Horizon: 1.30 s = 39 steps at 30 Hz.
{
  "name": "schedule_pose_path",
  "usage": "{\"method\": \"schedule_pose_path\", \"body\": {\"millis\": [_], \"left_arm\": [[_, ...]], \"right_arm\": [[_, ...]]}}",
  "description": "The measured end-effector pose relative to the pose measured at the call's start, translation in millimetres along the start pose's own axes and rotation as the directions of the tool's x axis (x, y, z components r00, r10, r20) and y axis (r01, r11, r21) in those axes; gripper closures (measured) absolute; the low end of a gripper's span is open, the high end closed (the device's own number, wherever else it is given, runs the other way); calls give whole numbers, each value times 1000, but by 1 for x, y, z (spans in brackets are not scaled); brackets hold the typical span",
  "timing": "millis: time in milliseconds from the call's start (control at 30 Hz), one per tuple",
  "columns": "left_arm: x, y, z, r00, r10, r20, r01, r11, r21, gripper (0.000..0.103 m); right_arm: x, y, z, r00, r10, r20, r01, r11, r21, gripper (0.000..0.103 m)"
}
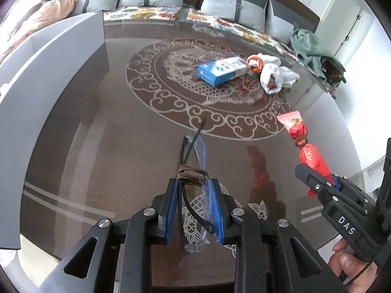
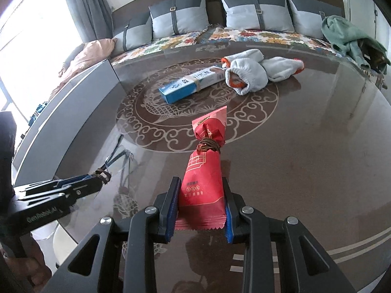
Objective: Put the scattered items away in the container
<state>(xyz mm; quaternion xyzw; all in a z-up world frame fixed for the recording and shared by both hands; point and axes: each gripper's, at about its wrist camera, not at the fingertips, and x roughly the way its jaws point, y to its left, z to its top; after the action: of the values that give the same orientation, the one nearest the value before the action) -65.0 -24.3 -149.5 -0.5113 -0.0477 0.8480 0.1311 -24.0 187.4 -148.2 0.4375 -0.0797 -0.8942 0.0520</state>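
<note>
Left gripper point(image 1: 193, 210) pinches glasses point(image 1: 195, 156): light, fragile, grip at bound middle. Right gripper point(image 2: 200, 210) pinches red packet point(image 2: 204, 171): soft, crinkly, hold at body.

Both cams are riding on the grippers, tilting steeply down, hovering close over the glossy dark brown table with the pale dragon medallion point(image 1: 102, 146). Each is facing the sofa with grey cushions point(image 2: 259, 9); both are catching the blue-and-white carton point(image 1: 220, 70) and each other's gripper at the frame edge.
</note>
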Motion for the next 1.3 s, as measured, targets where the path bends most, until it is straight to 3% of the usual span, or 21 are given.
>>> {"method": "schedule_pose_path", "body": {"millis": [267, 433, 533, 667, 733, 867, 900, 1000, 1033, 1233, 1267, 1300], "left_arm": [[-36, 14, 5, 990, -91, 109, 93, 996, -10, 78], [-55, 22, 6, 973, -156, 173, 159, 987, -4, 79], [-62, 24, 7, 968, -160, 195, 160, 987, 15, 79], [-57, 34, 5, 973, -152, 175, 153, 988, 5, 79], [-53, 37, 4, 973, -182, 145, 181, 983, 19, 79], [-53, 28, -9, 973, -222, 63, 209, 964, 163, 77], [-54, 23, -15, 975, -217, 46, 203, 957, 207, 72], [-50, 8, -33, 984, -178, 18, 163, 933, 320, 28], [-47, 2, -38, 986, -164, 14, 148, 924, 353, 25], [-10, -17, -51, 993, -97, -61, 114, 895, 432, 29], [-4, -15, -49, 992, -99, -80, 123, 902, 414, 38], [0, -13, -48, 991, -95, -94, 125, 909, 397, 75]], "right_arm": [[-15, 8, 5, 999, 20, 29, -20, 1000, 4, 72], [-24, 17, 9, 998, 37, 53, -36, 999, -9, 72], [-28, 22, 11, 997, 34, 68, -32, 999, -31, 72], [-30, 25, 12, 997, 29, 73, -26, 999, -39, 72], [-30, 22, 13, 997, 28, 72, -26, 999, -31, 72], [-31, 16, 10, 997, 26, 67, -25, 1000, -15, 72], [-32, 15, 10, 997, 26, 66, -25, 1000, -13, 72], [-31, 12, 7, 998, 28, 64, -28, 1000, -5, 72], [-30, 12, 6, 998, 31, 62, -31, 1000, 1, 73], [-28, 11, 1, 997, 48, 57, -50, 999, 19, 72], [-29, 11, 1, 997, 48, 59, -49, 999, 15, 72], [-30, 11, 1, 997, 47, 60, -48, 999, 13, 72]]}}
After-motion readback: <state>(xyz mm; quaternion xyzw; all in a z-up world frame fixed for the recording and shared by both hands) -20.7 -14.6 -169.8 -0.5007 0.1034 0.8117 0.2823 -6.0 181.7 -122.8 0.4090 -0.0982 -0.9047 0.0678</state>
